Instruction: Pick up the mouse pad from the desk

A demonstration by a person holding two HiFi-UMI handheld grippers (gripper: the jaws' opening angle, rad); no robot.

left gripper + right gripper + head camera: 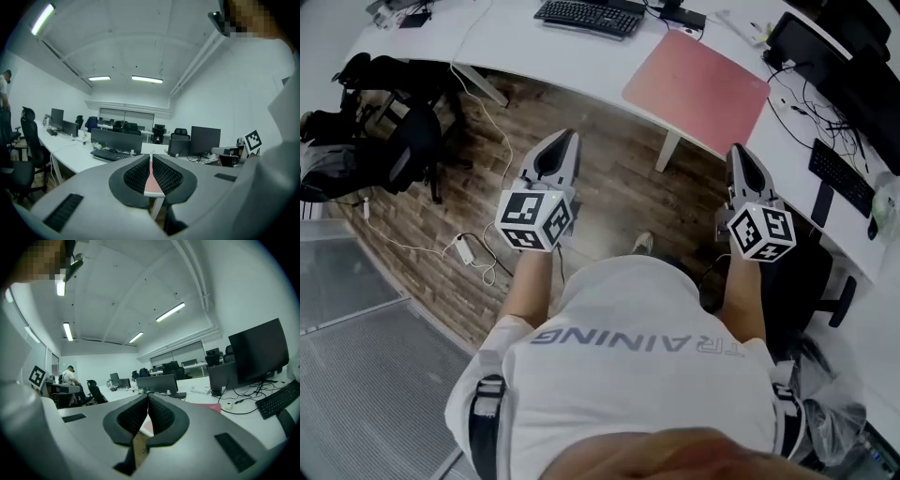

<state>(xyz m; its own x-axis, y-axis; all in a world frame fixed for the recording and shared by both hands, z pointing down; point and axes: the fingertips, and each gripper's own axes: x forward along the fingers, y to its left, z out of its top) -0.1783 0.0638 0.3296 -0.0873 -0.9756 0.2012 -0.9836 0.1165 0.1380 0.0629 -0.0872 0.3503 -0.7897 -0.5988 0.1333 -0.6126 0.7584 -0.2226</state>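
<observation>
Left hand-held gripper (566, 137): jaws closed together, empty, above wood floor (614, 178). Right hand-held gripper (738, 152): likewise closed, empty. Mouse pad (696, 89): red, flat on far white counter (516, 47), right of keyboard (589, 16).

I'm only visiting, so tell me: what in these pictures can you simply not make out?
- Left gripper view: the mouse pad shows only as a thin strip; the shut left gripper hides the rest.
- Right gripper view: the shut right gripper covers most of the pad.
- Head view: the black equipment at top right is cut off by the edge.
- Head view: the small items on the desk corner are too small to name.
</observation>
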